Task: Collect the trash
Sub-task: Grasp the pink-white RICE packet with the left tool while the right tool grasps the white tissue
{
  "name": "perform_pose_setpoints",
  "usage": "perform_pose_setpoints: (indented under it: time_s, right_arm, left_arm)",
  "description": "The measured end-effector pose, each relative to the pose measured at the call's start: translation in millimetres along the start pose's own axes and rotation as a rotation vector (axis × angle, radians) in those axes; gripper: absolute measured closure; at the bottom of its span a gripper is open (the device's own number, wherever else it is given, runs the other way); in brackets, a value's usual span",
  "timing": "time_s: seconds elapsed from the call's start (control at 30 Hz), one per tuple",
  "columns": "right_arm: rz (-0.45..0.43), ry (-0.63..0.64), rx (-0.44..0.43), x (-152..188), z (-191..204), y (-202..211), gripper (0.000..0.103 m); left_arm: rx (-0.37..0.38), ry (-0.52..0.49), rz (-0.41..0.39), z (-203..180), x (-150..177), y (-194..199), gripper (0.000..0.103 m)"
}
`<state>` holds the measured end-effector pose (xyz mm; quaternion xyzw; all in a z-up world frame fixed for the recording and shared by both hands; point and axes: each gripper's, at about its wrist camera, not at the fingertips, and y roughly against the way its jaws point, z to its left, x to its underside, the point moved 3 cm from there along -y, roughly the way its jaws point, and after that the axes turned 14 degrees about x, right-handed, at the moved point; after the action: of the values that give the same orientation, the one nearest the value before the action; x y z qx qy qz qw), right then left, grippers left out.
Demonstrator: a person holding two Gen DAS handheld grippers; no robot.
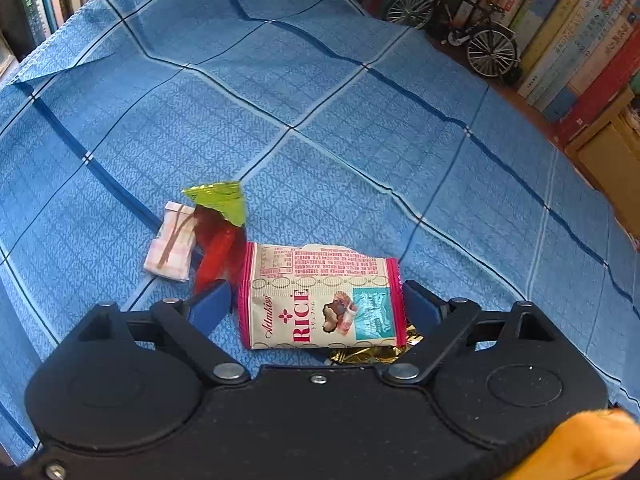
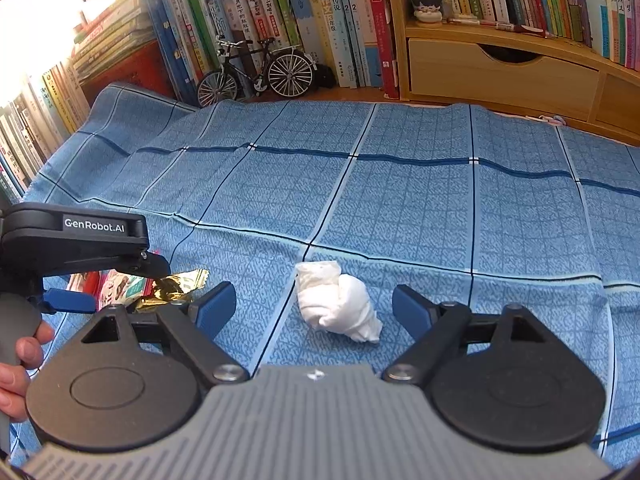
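Note:
A cream and pink "RICE" snack wrapper (image 1: 320, 300) lies on the blue checked cloth (image 1: 320, 100), between the blue fingers of my left gripper (image 1: 316, 304), which is open and points steeply down. Crumpled gold foil (image 1: 372, 354) pokes out from under the wrapper. Just beyond lie a red and green wrapper (image 1: 218, 236) and a pink checked packet (image 1: 170, 246). In the right wrist view, a twisted white tissue (image 2: 340, 306) rests on the cloth between the wide-open fingers of my right gripper (image 2: 314, 308). The left gripper (image 2: 116, 286) shows at the left over the gold foil (image 2: 176, 288).
A model bicycle (image 2: 256, 72) stands at the cloth's far edge against rows of books (image 2: 280, 8). A wooden drawer unit (image 2: 500, 76) with a small figurine (image 2: 427, 4) is at the back right. A person's hand (image 2: 24, 352) grips the left handle.

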<state>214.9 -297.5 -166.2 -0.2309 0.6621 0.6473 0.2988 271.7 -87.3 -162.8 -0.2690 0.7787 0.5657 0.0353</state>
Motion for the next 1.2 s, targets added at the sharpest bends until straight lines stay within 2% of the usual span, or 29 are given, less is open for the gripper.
perform_pose_setpoints:
  time_s: [0.17,0.37,0.43,0.53,0.67,0.87,0.93,0.97,1.07,1.2]
  right_arm:
    - [-0.001,-0.003,0.014,0.1,-1.4,-1.4,0.012]
    - [0.000,-0.006,0.025,1.0,-3.1,-2.4,0.012]
    - [0.002,-0.005,0.027,1.5,-3.6,-2.7,0.012]
    - [0.006,-0.008,0.029,2.2,-4.4,-3.8,0.012]
    - [0.011,-0.009,0.028,3.3,-5.3,-5.7,0.012]
    - [0.015,-0.008,0.027,4.9,-5.0,-7.5,0.012]
    - [0.014,-0.006,0.027,5.4,-4.6,-7.7,0.012]
    - [0.013,-0.005,0.027,5.7,-4.4,-7.7,0.012]
    - [0.013,-0.006,0.023,6.1,-4.8,-8.3,0.012]
    - [0.012,-0.007,0.015,6.0,-5.5,-7.4,0.012]
  left_arm:
    - [0.038,-0.085,-0.021,-13.0,3.6,7.0,0.030]
    - [0.036,-0.162,-0.039,-26.6,7.9,12.4,0.039]
    - [0.045,-0.171,-0.046,-29.0,9.4,15.8,0.039]
    - [0.063,-0.173,-0.046,-27.8,13.4,18.8,0.030]
    - [0.007,-0.179,-0.038,-18.9,13.8,12.1,0.019]
    - [-0.002,-0.152,-0.048,-13.5,4.0,2.9,0.016]
    - [-0.017,-0.122,0.003,-8.8,4.0,-7.1,0.014]
    - [-0.030,-0.149,-0.011,-10.5,5.6,-7.6,0.013]
    - [-0.052,-0.198,-0.010,-14.8,11.2,-7.7,0.020]
    - [-0.013,-0.200,-0.027,-18.0,15.8,0.6,0.028]
